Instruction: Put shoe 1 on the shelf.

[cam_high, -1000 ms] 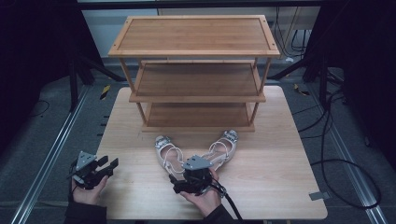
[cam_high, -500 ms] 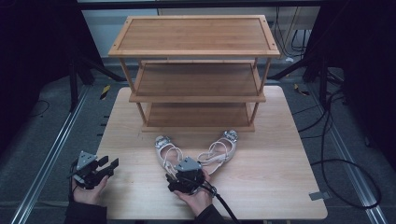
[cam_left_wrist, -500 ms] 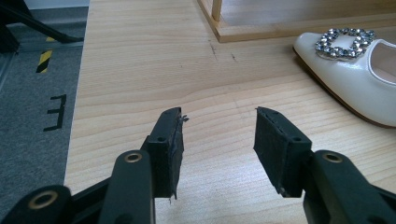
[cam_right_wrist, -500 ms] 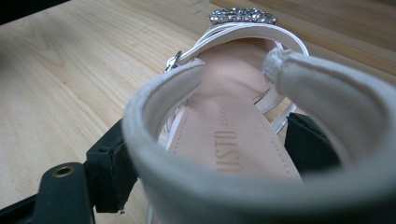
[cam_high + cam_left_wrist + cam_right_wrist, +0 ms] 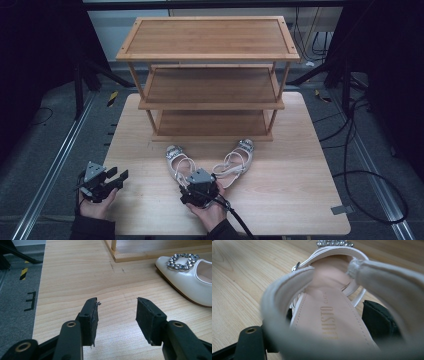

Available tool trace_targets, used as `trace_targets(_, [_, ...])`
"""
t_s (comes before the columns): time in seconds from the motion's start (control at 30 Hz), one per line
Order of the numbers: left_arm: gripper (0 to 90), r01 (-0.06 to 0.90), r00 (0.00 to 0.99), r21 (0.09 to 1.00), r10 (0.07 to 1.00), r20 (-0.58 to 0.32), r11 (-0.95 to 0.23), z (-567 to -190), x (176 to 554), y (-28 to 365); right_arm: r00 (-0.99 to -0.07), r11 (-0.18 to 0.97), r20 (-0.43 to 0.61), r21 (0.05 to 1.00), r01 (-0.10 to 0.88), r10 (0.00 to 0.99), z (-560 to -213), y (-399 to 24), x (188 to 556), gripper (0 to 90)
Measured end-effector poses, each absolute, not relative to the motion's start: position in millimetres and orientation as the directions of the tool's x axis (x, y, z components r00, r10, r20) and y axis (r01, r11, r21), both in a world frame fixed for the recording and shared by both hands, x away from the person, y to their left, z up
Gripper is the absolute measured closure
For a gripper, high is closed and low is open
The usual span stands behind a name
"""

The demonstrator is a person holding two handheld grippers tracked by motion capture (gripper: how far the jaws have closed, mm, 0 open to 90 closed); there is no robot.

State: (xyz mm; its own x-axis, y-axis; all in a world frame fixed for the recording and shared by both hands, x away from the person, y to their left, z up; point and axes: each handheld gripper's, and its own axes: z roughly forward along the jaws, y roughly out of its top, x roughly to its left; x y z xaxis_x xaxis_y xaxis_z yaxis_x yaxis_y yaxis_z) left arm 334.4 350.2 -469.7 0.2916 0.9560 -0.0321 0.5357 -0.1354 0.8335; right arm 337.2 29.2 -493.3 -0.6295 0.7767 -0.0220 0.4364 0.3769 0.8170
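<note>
Closing the right gripper (image 5: 196, 181) on the heel end of the left white sandal (image 5: 179, 161) is the step in hand; its jaws have just been narrowing, and in the right gripper view the heel and insole (image 5: 325, 315) sit between the two black jaws, the right pad (image 5: 378, 320) near the sole edge. Whether the pads already press, cannot tell; reads as not yet clamped. The pair lies near the middle of the wooden table (image 5: 300, 200), toes fanned toward the far side, in front of the three-tier bamboo shoe rack (image 5: 210, 55); the right sandal (image 5: 235, 162) lies just beside the gripper. To do well: grip the firm sole and heel counter, not the loose back strap (image 5: 287, 287). Left gripper (image 5: 116, 312) rests near the left table edge, jaws apart, holding nothing.
</note>
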Motion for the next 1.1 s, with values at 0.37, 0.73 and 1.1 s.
trace_targets(0.37, [50.9,0.539,0.294,0.832,0.955,-0.035,-0.135,-469.8,334.5,349.7,-0.638,0.334,0.078,0.8,0.498,0.766,-496.4,32.0,347.0,33.1])
trace_targets(0.73, [50.9,0.539,0.294,0.831,0.955,-0.035,-0.135,-469.9,334.6,350.1,-0.646,0.322,0.092,0.808,0.494,0.758,-495.0,30.6,346.7,36.6])
trace_targets(1.1, [51.0,0.539,0.296,0.831,0.955,-0.035,-0.137,-469.9,334.6,349.8,-0.657,0.391,-0.013,0.813,0.432,0.754,-498.4,31.5,341.8,34.8])
